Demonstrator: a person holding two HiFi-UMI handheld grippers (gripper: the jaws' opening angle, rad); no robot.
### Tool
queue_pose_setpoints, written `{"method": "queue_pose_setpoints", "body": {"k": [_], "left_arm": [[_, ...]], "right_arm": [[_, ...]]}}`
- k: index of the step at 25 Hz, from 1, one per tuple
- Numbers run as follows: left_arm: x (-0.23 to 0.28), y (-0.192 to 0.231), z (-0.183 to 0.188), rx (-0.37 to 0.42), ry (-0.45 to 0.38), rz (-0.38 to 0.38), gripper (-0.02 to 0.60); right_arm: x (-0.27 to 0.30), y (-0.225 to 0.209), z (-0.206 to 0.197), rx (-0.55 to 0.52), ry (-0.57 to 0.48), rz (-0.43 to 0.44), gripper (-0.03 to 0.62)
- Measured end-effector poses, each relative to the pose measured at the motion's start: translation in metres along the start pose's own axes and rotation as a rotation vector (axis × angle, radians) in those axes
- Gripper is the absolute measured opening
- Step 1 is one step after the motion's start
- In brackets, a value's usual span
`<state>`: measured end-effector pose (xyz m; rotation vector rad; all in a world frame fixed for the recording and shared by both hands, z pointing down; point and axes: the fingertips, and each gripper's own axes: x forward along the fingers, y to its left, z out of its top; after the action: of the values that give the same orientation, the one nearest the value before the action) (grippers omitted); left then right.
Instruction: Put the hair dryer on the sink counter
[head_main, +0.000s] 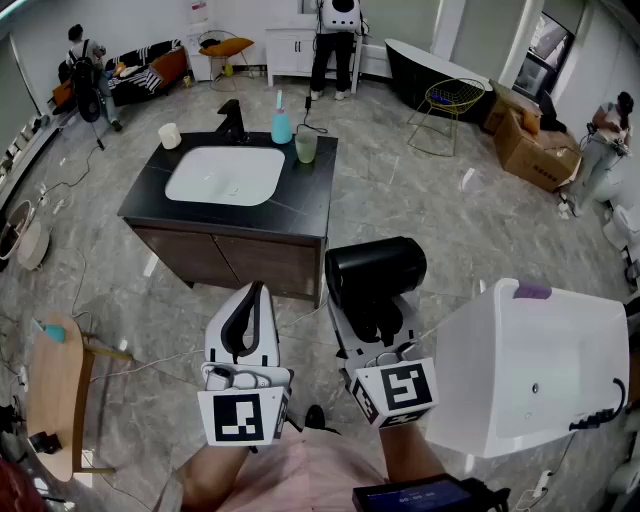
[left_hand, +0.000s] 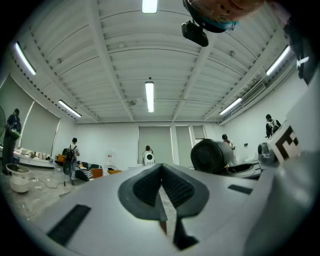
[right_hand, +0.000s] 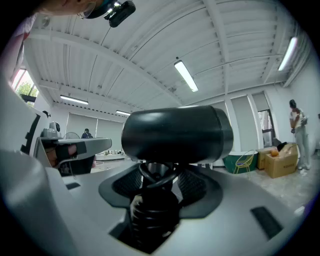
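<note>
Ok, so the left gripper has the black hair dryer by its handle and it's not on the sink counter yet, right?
Not quite: it is the right gripper that has the black hair dryer by its handle, as the right gripper view shows. The left gripper is shut on nothing. The dryer is not on the sink counter yet.

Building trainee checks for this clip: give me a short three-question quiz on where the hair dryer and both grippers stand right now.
1. True or false: the hair dryer already lies on the sink counter.
2. The right gripper grips: A. a cup; B. the hair dryer's handle; C. nothing.
3. Fill in: the jaws of the left gripper are ____, with nothing between them.
Key: 1 false; 2 B; 3 together.
</note>
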<state>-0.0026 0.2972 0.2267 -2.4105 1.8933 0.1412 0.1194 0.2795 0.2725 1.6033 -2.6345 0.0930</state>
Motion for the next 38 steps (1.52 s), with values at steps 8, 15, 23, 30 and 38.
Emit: {"method": "queue_pose_setpoints", "body": {"k": [8,15,23,30,38], "left_arm": [[0.004,-0.006,-0.009,0.064,0.014,0.001,0.009],[0.016,0.003,-0.017,0.078,0.047,0.032,0.009],[0.054,0.031,-0.035,0.054,0.024,0.029,0.009],[0.132,0.077,-0.067,0.009,0.055,0.03,0.009],[0.251,0.16,-0.09,-0.013,0.08,0.007,0.009]], "right_arm": [[-0.001,-0.012,-0.002,0.013,-0.013,0.009,0.236],[0.014,-0.026,-0.002,0.013,-0.024,0.011,0.236],[0.058,-0.037,-0.015,0.015,0.001,-0.001,0.236],[0.147,-0.059,-0.033,0.032,0.047,-0.028,0.236],[0.28,-0.075,-0.032,0.041,0.077,-0.065,0.236]]}}
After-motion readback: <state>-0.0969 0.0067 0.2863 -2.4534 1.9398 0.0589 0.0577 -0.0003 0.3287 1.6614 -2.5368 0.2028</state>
